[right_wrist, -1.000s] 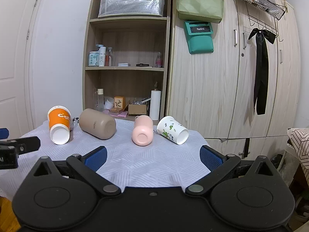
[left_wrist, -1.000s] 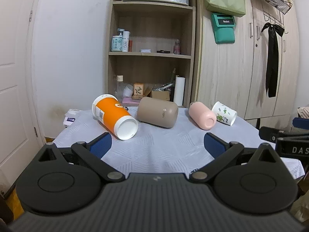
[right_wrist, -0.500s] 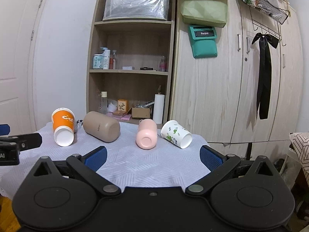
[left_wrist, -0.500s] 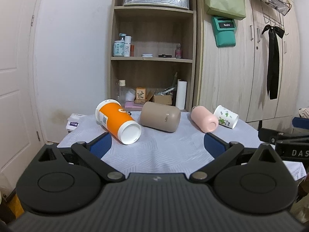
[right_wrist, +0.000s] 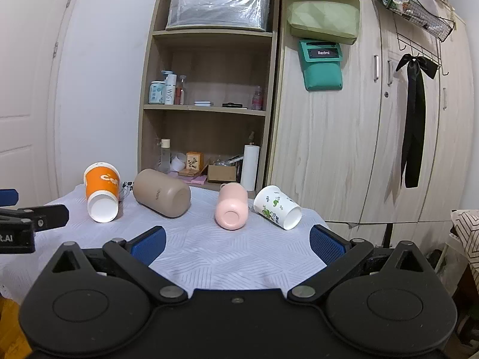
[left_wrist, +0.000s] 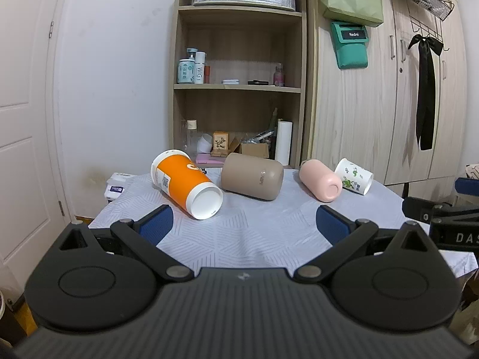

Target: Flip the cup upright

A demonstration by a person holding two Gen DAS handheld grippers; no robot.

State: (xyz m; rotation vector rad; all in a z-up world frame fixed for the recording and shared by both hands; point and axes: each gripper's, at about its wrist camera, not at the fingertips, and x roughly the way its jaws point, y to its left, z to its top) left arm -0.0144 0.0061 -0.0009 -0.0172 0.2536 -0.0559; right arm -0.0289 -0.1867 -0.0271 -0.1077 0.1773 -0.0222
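Cups: orange (left_wrist: 182,184), tan (left_wrist: 253,176), pink (left_wrist: 318,179), floral (left_wrist: 354,176), all lying on table (left_wrist: 239,233). Both grippers (left_wrist: 243,220) (right_wrist: 236,239) spread, empty. Right view alone shows pink handle at 12.

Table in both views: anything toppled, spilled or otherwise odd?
All four cups lie on their sides in a row: orange cup, tan cup, pink cup, floral cup. None stands upright. No spill or damage shows. Both tools, left and right, are open and empty.
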